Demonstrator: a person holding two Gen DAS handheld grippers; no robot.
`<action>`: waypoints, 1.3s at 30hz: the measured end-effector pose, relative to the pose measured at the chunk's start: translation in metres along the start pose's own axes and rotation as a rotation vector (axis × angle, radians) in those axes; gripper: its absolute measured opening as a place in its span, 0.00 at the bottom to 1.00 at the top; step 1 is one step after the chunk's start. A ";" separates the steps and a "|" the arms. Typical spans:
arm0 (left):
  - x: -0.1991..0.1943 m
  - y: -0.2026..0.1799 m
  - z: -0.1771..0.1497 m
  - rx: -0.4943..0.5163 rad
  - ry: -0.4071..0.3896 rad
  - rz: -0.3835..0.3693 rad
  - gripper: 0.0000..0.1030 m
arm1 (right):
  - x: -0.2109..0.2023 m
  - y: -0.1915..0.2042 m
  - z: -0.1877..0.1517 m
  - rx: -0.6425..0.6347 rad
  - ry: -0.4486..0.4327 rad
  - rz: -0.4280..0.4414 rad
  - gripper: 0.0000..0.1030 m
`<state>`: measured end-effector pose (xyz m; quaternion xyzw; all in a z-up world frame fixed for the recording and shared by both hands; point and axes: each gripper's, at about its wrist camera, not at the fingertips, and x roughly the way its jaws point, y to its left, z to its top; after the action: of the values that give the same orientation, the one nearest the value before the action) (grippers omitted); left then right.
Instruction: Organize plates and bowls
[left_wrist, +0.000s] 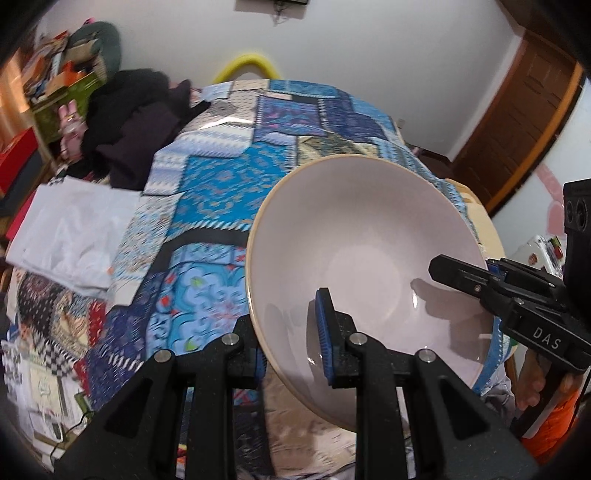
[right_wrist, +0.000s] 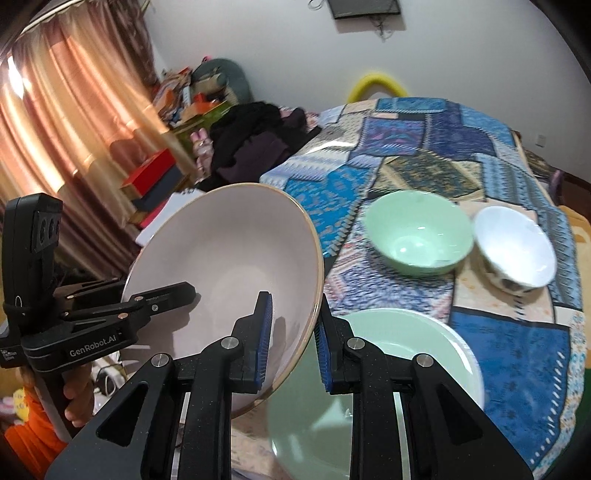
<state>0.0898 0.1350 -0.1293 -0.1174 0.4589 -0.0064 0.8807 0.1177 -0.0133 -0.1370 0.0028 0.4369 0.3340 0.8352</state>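
Pink bowl (left_wrist: 364, 266) held tilted in the air over the quilt (left_wrist: 236, 177), gripped from both sides. Left hand-held gripper (left_wrist: 293, 343) clamps the bowl's near rim at lower centre of the left view, one blue pad (left_wrist: 325, 328) inside the bowl, the other finger under the outside wall. Right hand-held gripper (right_wrist: 291, 339) does the same at the opposite rim, lower centre of the right view, rim edge between its two blue pads (right_wrist: 264, 339). Each gripper also shows in the other's view: right one at the right edge (left_wrist: 517, 295), left one at the left edge (right_wrist: 110, 314), both reaching over the bowl's rim.

In the right view the pink bowl (right_wrist: 225, 295) fills centre-left. Green plate (right_wrist: 388, 387) lies flat below the right gripper, lower centre, partly hidden by the fingers. Green bowl (right_wrist: 417, 236) sits upright on the quilt, right of centre, and a white bowl (right_wrist: 513, 247) just beside it to the right, apparently touching. Dark clothes (right_wrist: 255, 144) piled at upper centre, curtain (right_wrist: 74, 110) upper left. White cloth (left_wrist: 74, 232) at the left of the left view
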 end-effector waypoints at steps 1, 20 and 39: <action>-0.001 0.006 -0.002 -0.012 0.003 0.007 0.22 | 0.004 0.003 0.000 -0.006 0.008 0.005 0.19; 0.030 0.066 -0.044 -0.126 0.116 0.030 0.22 | 0.067 0.029 -0.017 -0.037 0.192 0.047 0.19; 0.058 0.080 -0.068 -0.164 0.200 0.030 0.22 | 0.092 0.025 -0.030 -0.033 0.280 0.038 0.19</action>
<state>0.0607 0.1921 -0.2311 -0.1810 0.5450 0.0329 0.8180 0.1183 0.0491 -0.2151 -0.0494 0.5436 0.3538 0.7595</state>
